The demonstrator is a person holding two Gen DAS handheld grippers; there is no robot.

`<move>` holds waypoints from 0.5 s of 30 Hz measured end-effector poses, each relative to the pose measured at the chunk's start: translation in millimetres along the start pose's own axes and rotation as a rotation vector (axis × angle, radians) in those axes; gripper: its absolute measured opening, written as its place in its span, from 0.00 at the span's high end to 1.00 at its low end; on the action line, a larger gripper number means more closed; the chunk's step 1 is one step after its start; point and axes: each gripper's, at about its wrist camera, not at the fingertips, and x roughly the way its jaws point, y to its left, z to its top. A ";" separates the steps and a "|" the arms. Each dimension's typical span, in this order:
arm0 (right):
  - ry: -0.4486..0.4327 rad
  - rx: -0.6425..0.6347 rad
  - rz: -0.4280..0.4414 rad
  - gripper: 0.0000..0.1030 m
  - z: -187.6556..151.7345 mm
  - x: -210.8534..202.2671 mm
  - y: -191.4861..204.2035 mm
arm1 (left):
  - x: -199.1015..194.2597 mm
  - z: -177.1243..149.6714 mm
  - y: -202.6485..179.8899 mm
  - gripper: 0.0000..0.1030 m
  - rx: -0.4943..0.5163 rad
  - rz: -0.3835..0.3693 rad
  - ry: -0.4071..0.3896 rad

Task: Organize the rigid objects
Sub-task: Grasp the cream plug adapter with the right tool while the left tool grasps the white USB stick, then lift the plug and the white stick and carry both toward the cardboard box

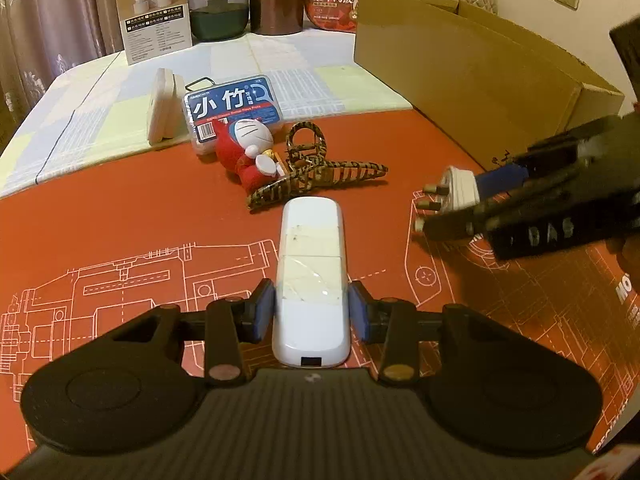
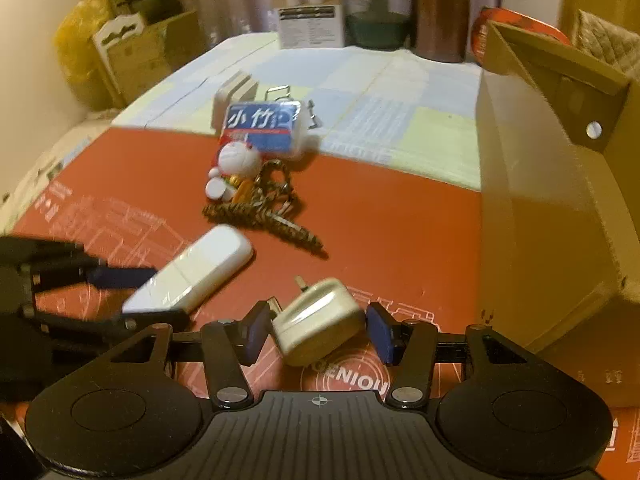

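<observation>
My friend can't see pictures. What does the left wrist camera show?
The left gripper has its jaws shut on a long white device over a red mat. Beyond lie a tiger-striped hair claw and a toy figure; at right, the right gripper holds a white plug.

Warm, yellowish room light, a bit dim. Soft dark shadows under the striped brown hair claw [image 1: 316, 176] and beside the big brown cardboard box [image 1: 472, 92] on the red mat with white line drawings [image 1: 120, 216]. Bent, curved lines toward every edge, with black corners at 1 and 11 o'clock. Sharp in the left view's middle, smeary at 3 o'clock. Blurry all over in the right view, worst at 9 o'clock. Small shine on the long white plastic case [image 1: 311, 280].
</observation>
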 end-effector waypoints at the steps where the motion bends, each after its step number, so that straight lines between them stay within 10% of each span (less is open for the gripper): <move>1: 0.009 -0.021 -0.004 0.52 -1.5 2.2 1.7 | 0.3 0.2 0.8 0.65 -0.003 0.000 -0.001; 8: 0.014 -0.156 -0.042 0.50 -5.9 9.8 10.6 | -0.2 1.0 6.4 0.63 -0.041 -0.016 -0.010; 15: -0.017 0.014 0.019 0.48 1.8 7.6 -3.5 | -0.4 3.4 11.8 0.63 -0.086 -0.027 -0.022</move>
